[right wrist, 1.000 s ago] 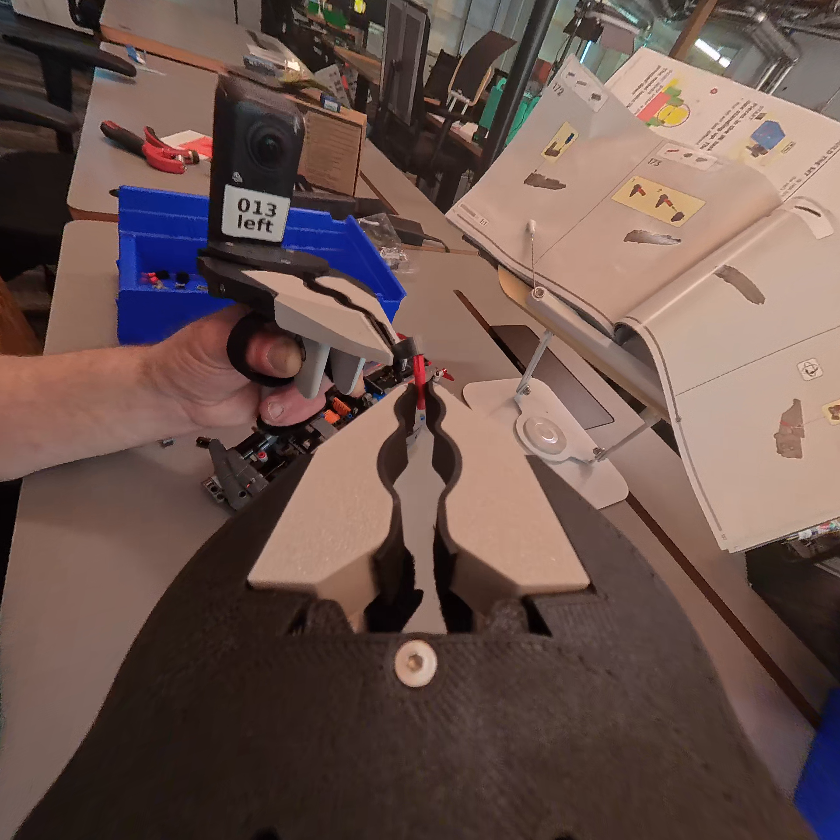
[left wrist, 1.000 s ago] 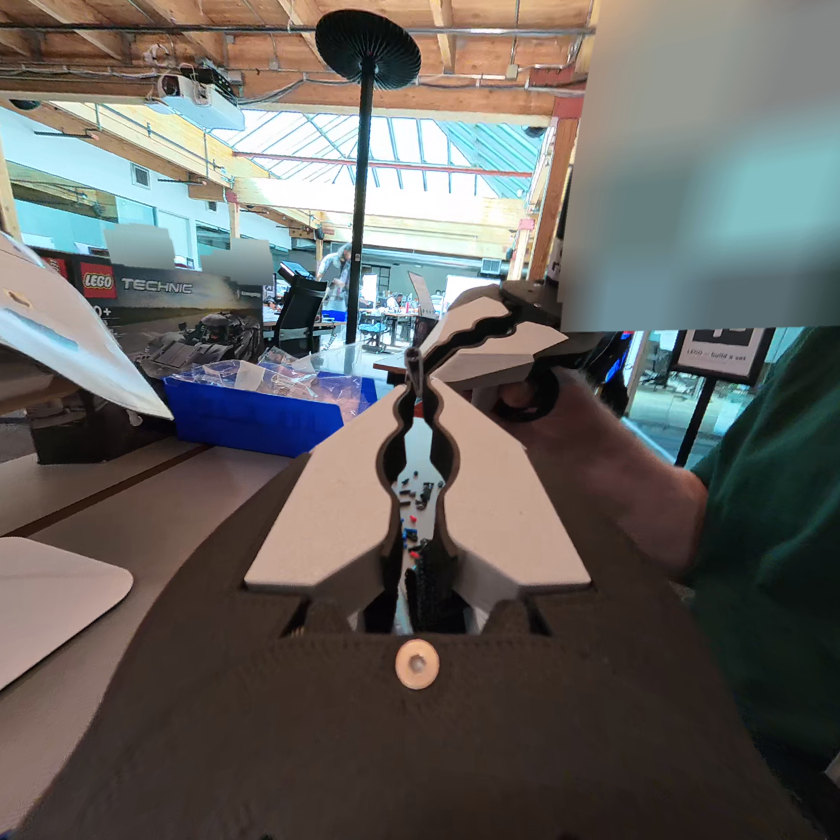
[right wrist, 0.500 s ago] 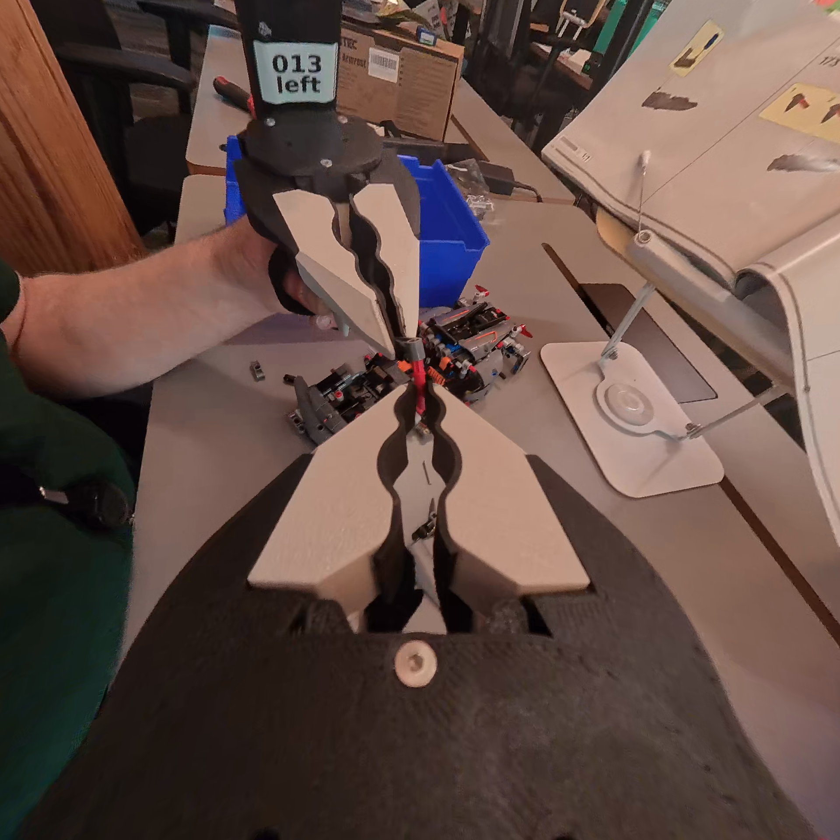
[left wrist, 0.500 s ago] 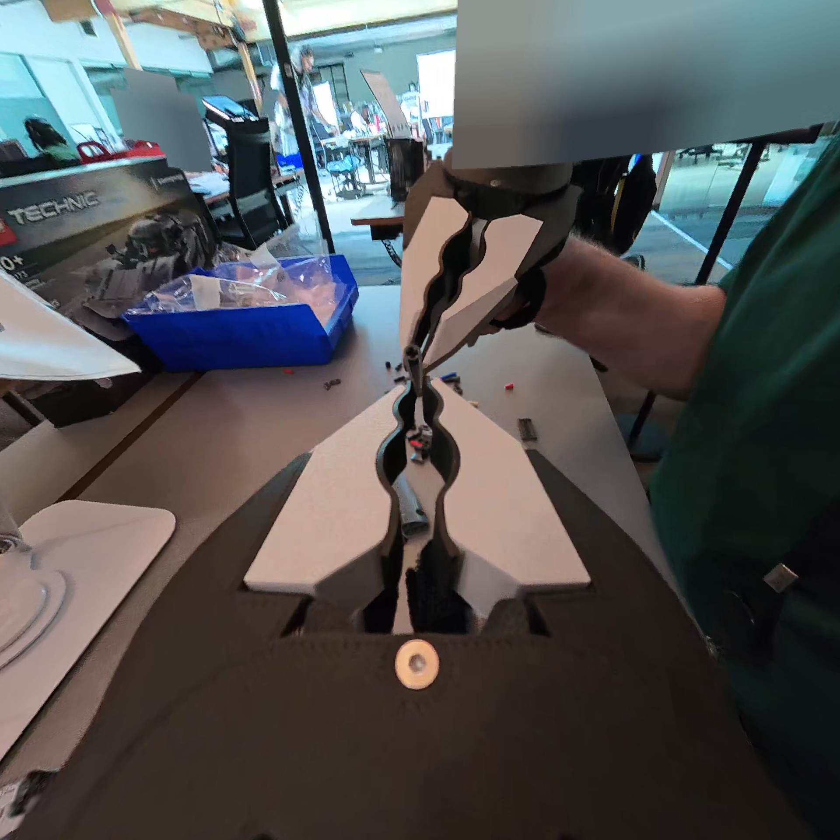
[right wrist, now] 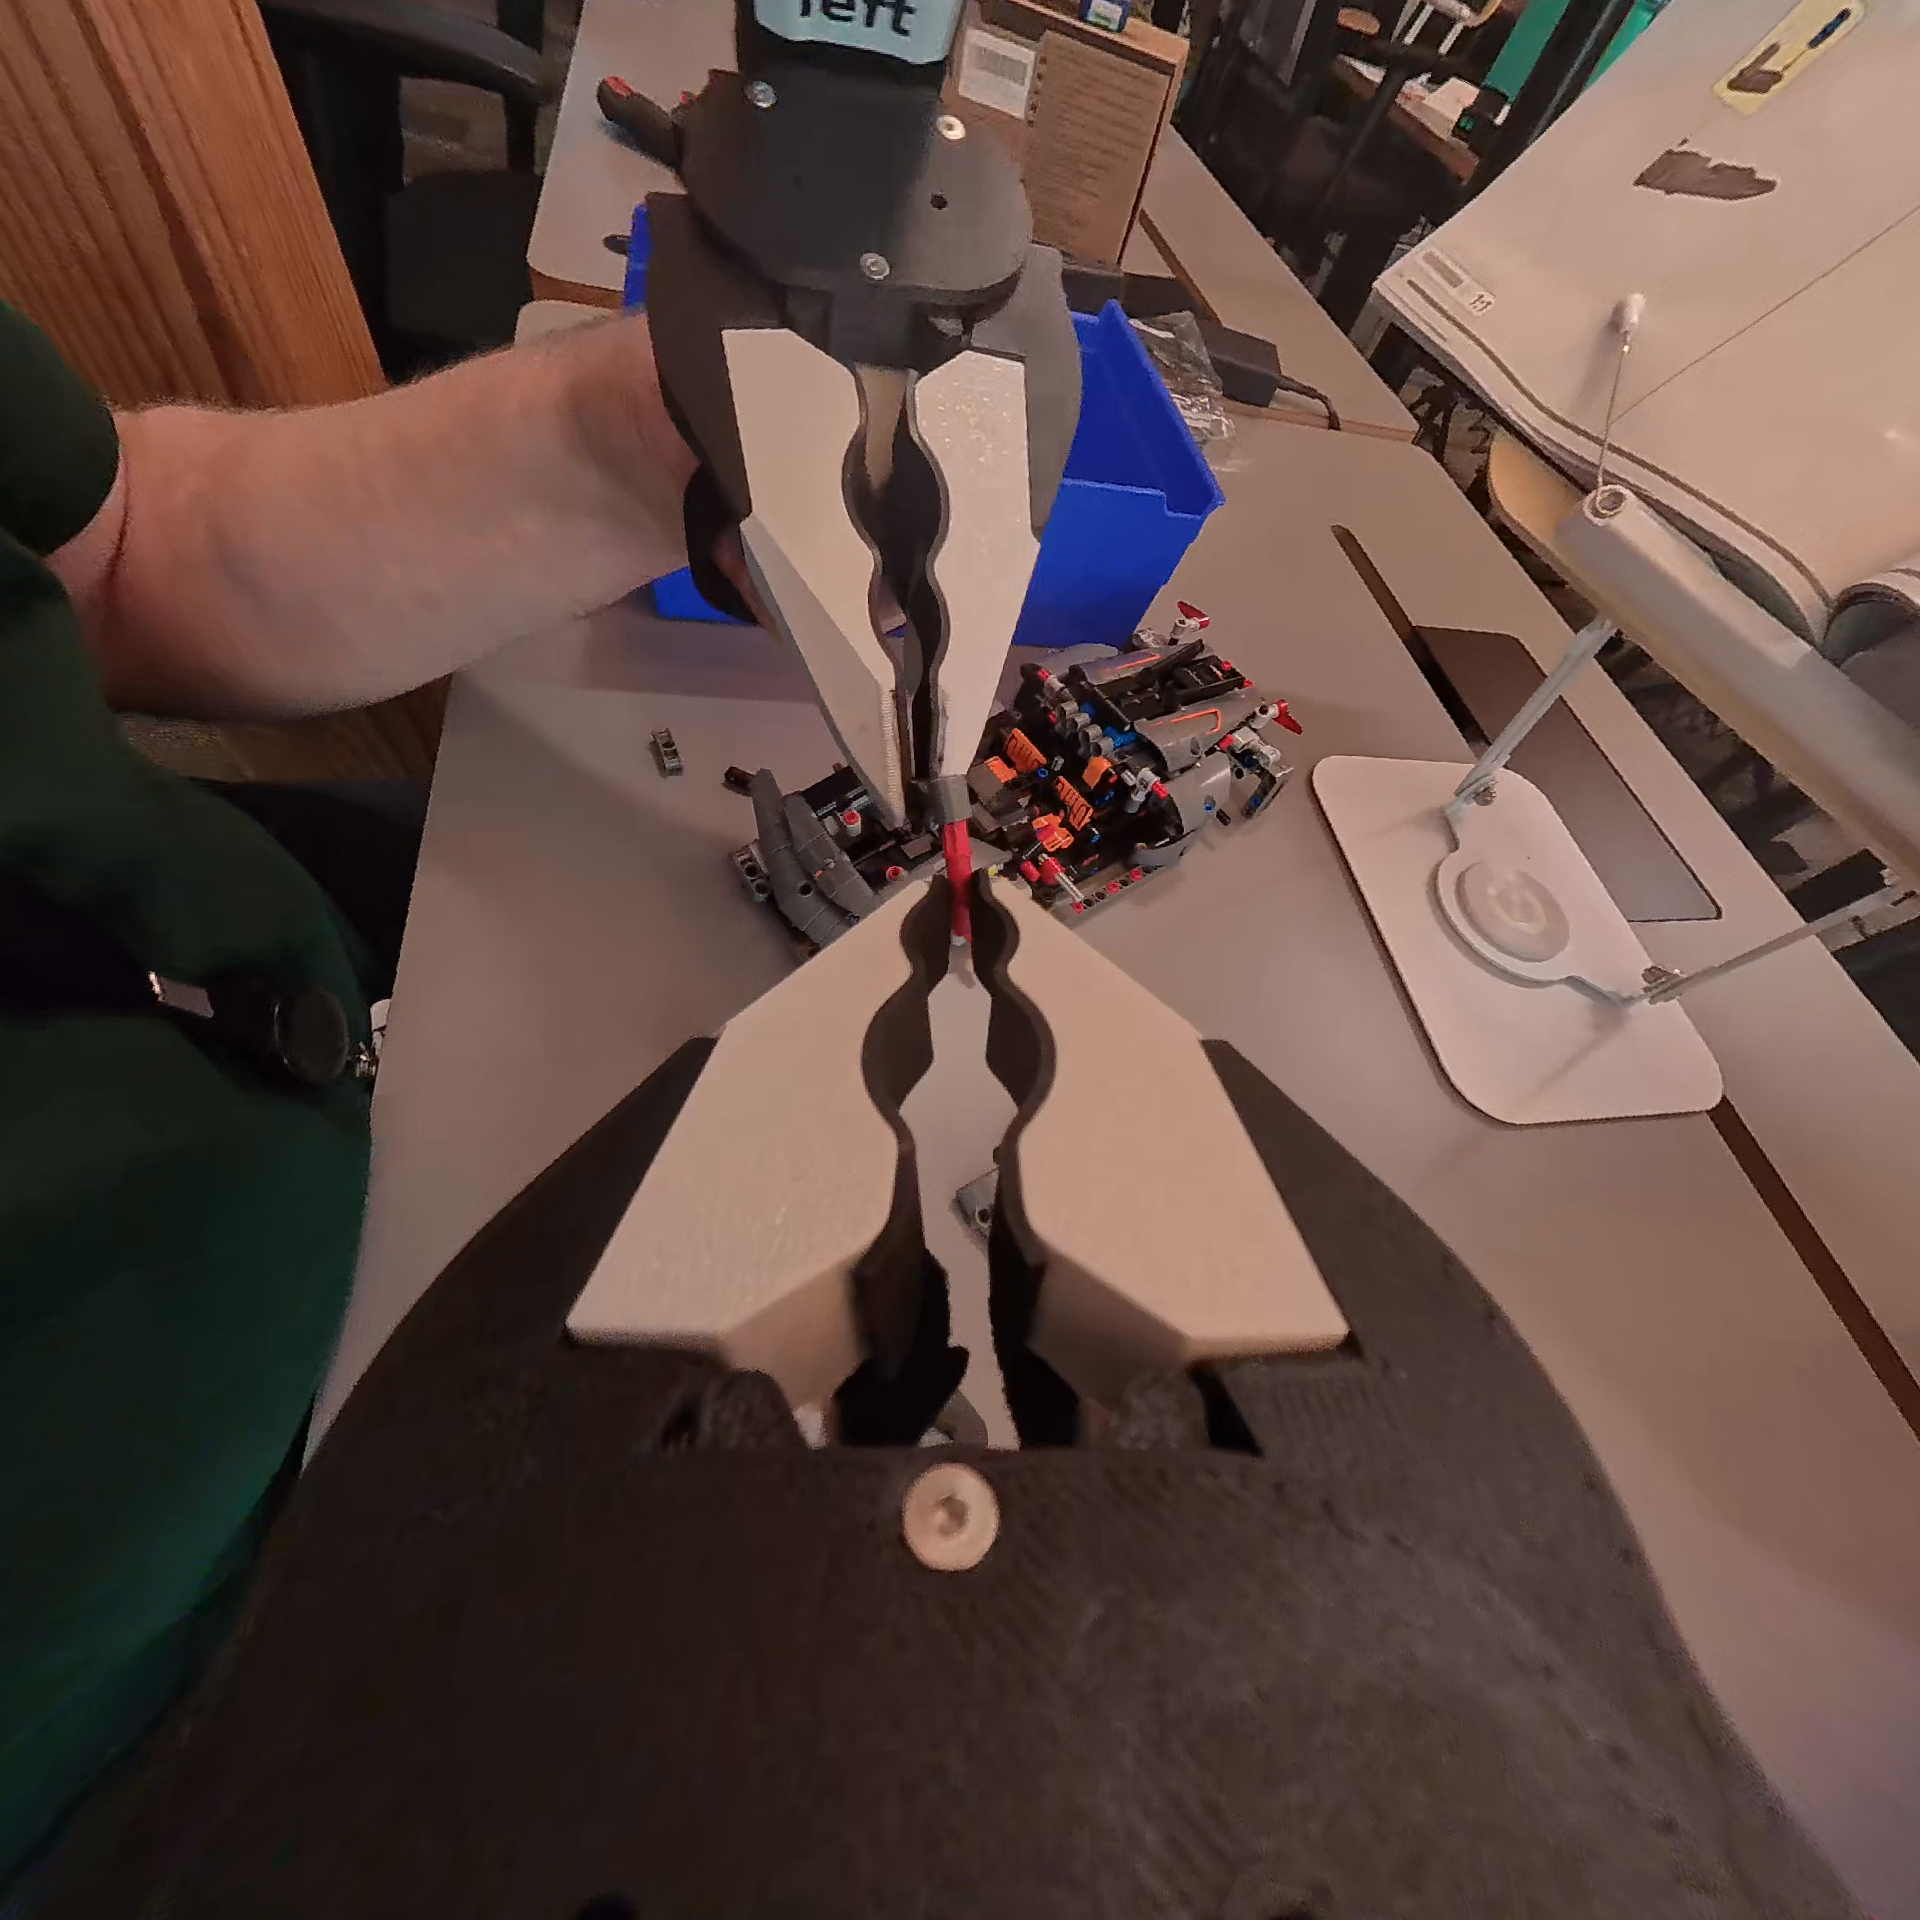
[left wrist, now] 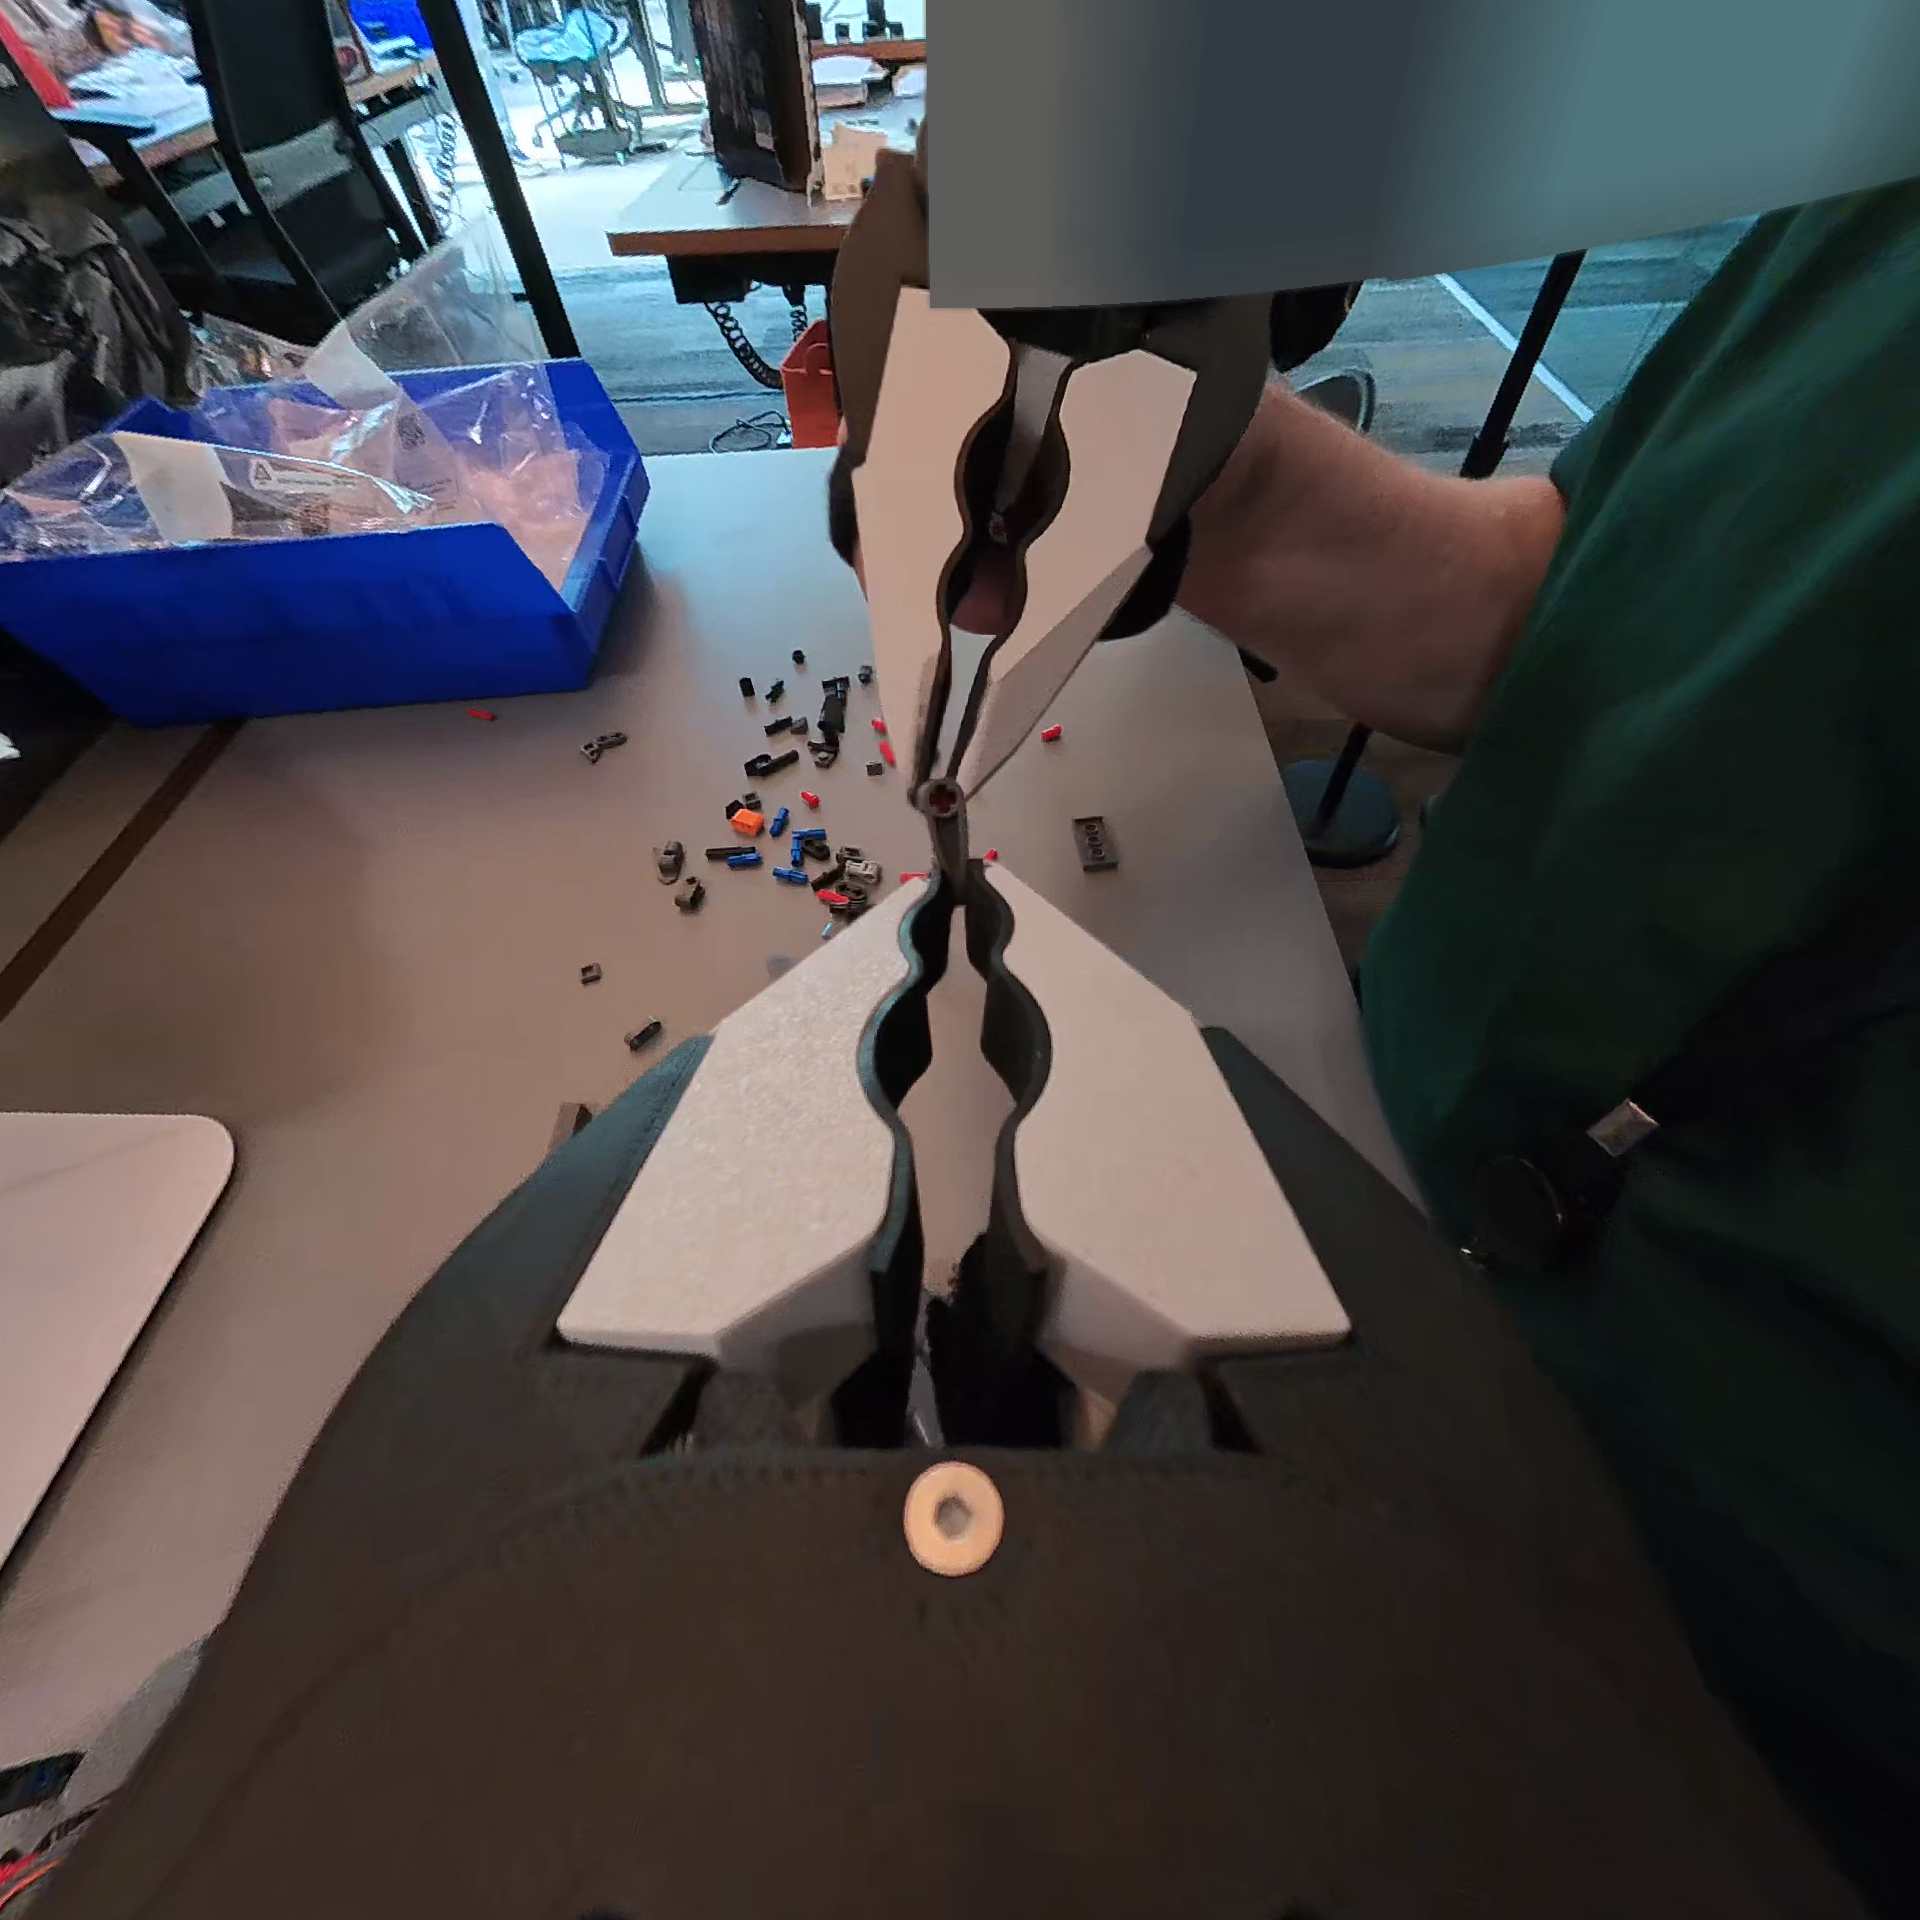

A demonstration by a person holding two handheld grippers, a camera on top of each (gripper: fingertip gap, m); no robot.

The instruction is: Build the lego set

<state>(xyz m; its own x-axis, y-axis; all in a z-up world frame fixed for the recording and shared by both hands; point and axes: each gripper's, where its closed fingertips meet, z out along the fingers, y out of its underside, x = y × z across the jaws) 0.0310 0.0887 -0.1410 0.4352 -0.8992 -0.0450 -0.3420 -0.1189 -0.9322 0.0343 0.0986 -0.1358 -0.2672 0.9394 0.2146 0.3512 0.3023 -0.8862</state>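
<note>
My left gripper (left wrist: 951, 888) is shut on a short grey connector sleeve (left wrist: 945, 831). My right gripper (right wrist: 961, 914) is shut on a red axle (right wrist: 957, 878). The axle's far end sits in the sleeve (right wrist: 953, 796), and its red cross end shows through the sleeve (left wrist: 940, 798). The two grippers meet tip to tip above the table: the right gripper (left wrist: 940, 774) comes down from above in the left wrist view, and the left gripper (right wrist: 920, 795) does the same in the right wrist view. A partly built dark grey, black and orange lego vehicle (right wrist: 1122, 769) lies on the table behind them.
Several small loose lego pieces (left wrist: 790, 821) are scattered on the grey table (left wrist: 364, 935). A blue bin (left wrist: 312, 613) with plastic bags stands at the back. An open instruction booklet (right wrist: 1662, 312) rests on a stand with a white base (right wrist: 1538, 987). A person's arm in a green sleeve (left wrist: 1714, 727) is on the right. The tips of both grippers are at nearly the same place.
Both grippers have tilted downward, so the views now look onto the table. They stay tip to tip with the sleeve and axle joined, and both stay shut.
</note>
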